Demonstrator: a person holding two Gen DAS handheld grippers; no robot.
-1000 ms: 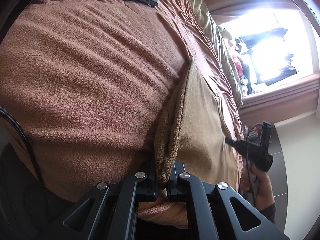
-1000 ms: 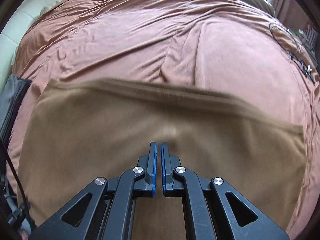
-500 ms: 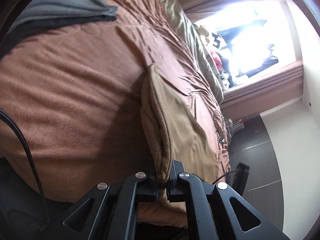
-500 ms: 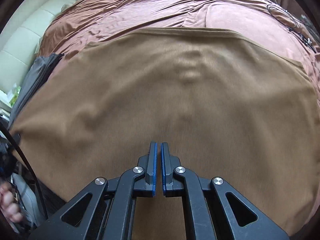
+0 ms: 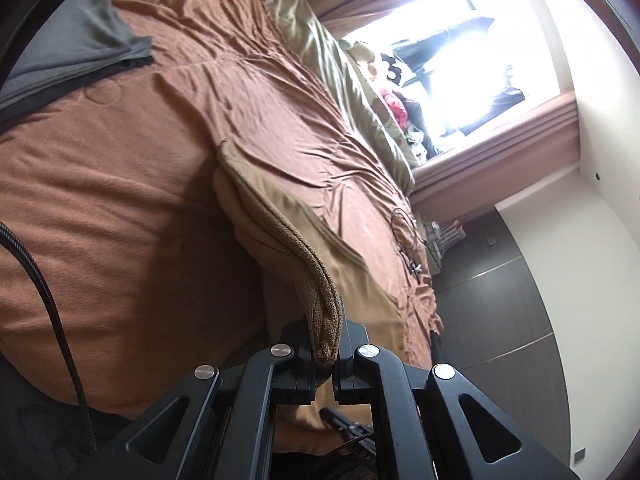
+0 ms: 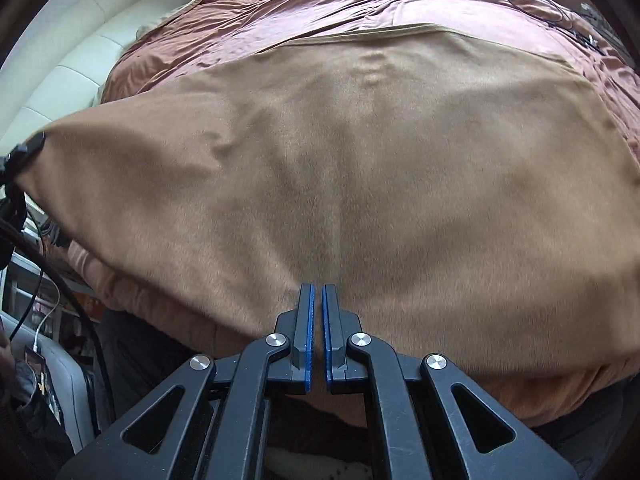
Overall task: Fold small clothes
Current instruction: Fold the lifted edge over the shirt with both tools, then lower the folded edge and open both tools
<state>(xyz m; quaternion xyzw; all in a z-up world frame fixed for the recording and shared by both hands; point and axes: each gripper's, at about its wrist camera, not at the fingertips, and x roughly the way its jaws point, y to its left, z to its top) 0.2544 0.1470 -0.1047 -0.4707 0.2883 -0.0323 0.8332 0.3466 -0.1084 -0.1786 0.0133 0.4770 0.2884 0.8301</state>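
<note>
A tan cloth [image 6: 360, 160] lies spread over the rust-brown bedspread [image 6: 320, 12], its near edge hanging off the bed's side. My right gripper [image 6: 318, 292] is shut at that near edge, and creases in the cloth run straight into its blue pads. In the left wrist view my left gripper [image 5: 324, 332] is shut on a thick folded edge of the tan cloth [image 5: 352, 272] and holds it raised off the bedspread [image 5: 120, 200]. That lifted corner shows at the far left of the right wrist view, beside the left gripper [image 6: 24, 152].
A grey garment [image 5: 68, 52] lies at the bed's far end. Olive bedding [image 5: 332, 52] runs along the window side, with thin cables [image 5: 404, 228] on the cover. A cream headboard [image 6: 60, 72] stands to the left. Dark floor [image 5: 500, 280] lies beside the bed.
My left gripper has risen with the cloth's edge, which now stands clear of the bedspread. The right gripper has drawn back across the bed, and the cloth fills more of its view.
</note>
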